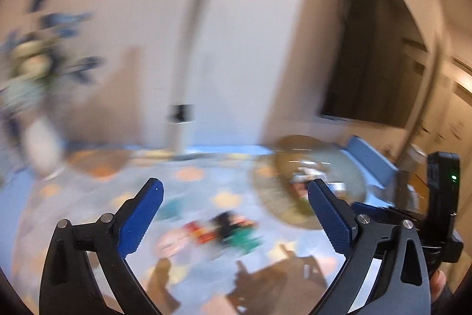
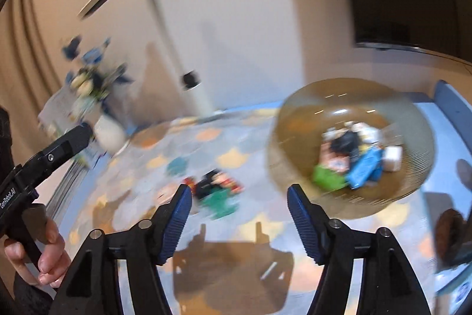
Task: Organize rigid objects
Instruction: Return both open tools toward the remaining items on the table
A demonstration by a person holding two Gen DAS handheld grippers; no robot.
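Left gripper: my left gripper [image 1: 235, 191] hangs above the tabletop [image 1: 206, 185] with its fingers wide apart and nothing between them.

Right gripper: my right gripper [image 2: 239, 195] is spread apart too, and empty.

Loose pile: a small heap of toys [image 1: 224, 229] lies on the patterned cloth, ahead of and below both grippers. Blur hides what each piece is; I make out red, black and green.

Bowl: the brown bowl [image 2: 295, 120] sits to the right of the heap, apart from it, already holding several pieces, among them blue, green and white ones.

Key relation: in the right wrist view the heap [image 2: 216, 191] lies just beside the left fingertip, slightly left of centre, with the bowl forward and right. In the left wrist view it sits almost centred between the fingers.

Nearer hand: I judge the two about equally placed; the right is closer to the bowl.

Long axis: cannot tell through the blur.

Next move: likely a descent onto one piece of the heap.
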